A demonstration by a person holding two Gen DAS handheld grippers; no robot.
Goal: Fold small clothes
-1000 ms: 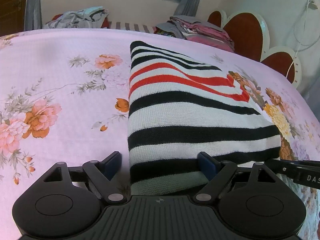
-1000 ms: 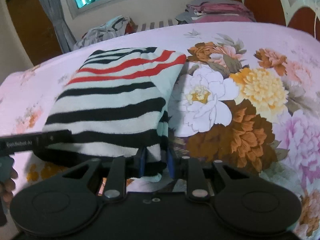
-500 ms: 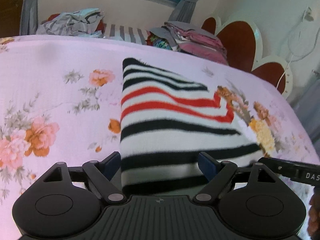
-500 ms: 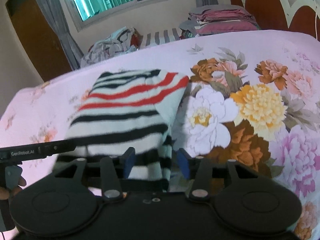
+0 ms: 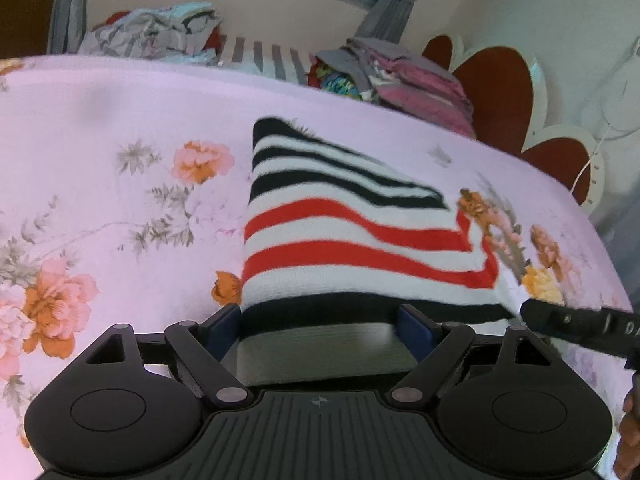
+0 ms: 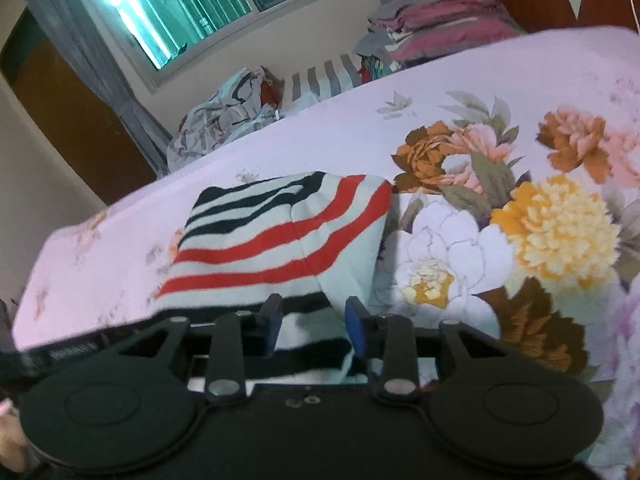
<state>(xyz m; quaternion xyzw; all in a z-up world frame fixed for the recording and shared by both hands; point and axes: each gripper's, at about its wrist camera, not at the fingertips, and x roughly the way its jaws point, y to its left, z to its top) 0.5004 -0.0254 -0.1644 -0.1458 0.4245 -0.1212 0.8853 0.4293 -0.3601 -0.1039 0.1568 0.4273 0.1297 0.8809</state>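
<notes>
Left gripper [image 5: 320,322] astride striped sweater [image 5: 344,232], stripes crosswise, length running away

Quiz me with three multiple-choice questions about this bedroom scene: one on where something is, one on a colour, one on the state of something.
1. Where is the folded stack of clothes?
A. the bed's far edge by the headboard
B. the floor
C. a chair

2. Which stripe colours does the sweater show?
A. blue, yellow
B. black, red, white
C. green, grey

3. How is the left hand-held gripper?
A. shut, empty
B. wide, sweater edge between its fingers
C. out of view

A: it sits beside the headboard. B: those stripes show. B: fingers stand apart around cloth.
</notes>
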